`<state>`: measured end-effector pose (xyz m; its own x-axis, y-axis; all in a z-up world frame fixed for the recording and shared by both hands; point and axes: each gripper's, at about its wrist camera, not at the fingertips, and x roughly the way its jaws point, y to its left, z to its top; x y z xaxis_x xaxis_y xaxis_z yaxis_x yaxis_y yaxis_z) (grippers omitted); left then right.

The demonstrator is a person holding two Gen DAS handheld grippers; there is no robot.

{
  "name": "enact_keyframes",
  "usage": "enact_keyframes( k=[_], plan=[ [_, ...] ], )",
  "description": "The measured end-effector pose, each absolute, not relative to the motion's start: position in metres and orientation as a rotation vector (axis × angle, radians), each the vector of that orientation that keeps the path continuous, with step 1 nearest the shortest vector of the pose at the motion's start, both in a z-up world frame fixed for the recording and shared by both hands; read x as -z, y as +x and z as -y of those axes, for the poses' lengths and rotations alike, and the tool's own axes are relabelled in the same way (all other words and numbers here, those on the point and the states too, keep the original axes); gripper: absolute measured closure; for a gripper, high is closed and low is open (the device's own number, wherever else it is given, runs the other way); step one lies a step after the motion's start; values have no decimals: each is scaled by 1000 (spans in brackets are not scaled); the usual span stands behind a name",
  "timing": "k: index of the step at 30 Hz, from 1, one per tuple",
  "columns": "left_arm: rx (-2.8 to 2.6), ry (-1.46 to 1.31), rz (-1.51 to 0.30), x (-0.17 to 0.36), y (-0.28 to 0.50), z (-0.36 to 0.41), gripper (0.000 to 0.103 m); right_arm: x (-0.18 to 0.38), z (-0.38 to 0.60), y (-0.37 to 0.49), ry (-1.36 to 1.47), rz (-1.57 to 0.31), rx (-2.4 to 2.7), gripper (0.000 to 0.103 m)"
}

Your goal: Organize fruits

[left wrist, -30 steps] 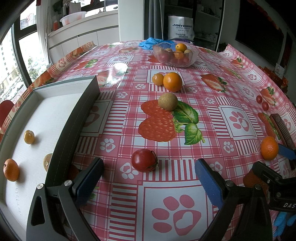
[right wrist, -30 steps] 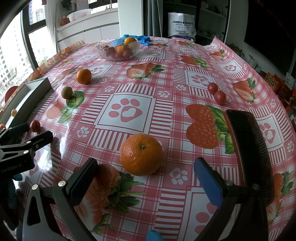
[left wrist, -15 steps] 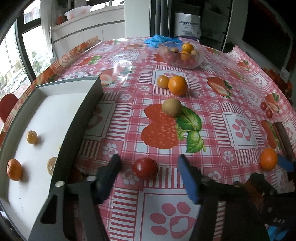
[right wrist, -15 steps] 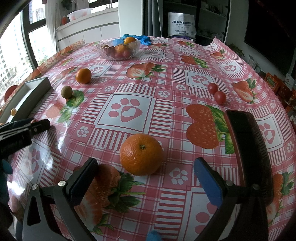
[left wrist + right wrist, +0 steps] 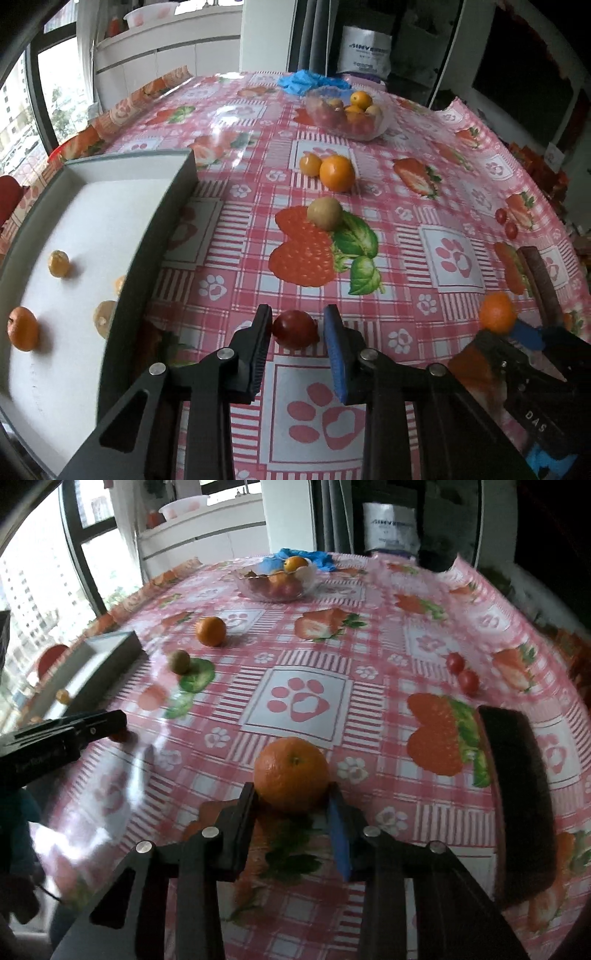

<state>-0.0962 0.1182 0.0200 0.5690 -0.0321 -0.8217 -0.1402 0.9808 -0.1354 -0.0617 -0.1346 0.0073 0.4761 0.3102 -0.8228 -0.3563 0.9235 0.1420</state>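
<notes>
A: Left gripper [image 5: 297, 328] has narrowed around the tomato [image 5: 295, 328] beside the tray [image 5: 147, 236], jaws touching?
B: Cannot tell. Right gripper [image 5: 291, 797] now pinches the orange [image 5: 291, 774] on the worktop [image 5: 303, 698]; 2 lifts come next.

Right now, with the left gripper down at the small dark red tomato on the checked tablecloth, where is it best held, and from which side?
Across its widest middle, from the near side, low along the cloth. The small dark red tomato is round and smooth, so pads above or below centre would likely squeeze it out. The left gripper already straddles it.
</notes>
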Motion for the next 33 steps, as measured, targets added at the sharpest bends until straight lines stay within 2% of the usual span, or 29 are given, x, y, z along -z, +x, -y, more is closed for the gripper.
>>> enact_keyframes(
  k=[8, 14, 15, 16, 18, 33],
  plan=[
    [-56, -223, -896, -51, -113, -134, 72, -30, 126, -57, 61, -1019, -486, 67],
    [-99, -241, -830, -70, -124, -156, 72, -47, 99, -53, 9, -981, -510, 67],
    [-108, -243, -822, -72, -126, -161, 72, -44, 98, -50, 1, -987, -497, 63],
    [-118, -246, -819, -73, -129, -166, 72, -40, 98, -48, 1, -998, -474, 47],
    [-131, -252, -812, -74, -134, -175, 72, -32, 102, -44, 10, -1008, -428, 26],
    [-165, -262, -807, -69, -150, -197, 72, -17, 11, 7, -79, -1018, -535, 26]
  ],
)
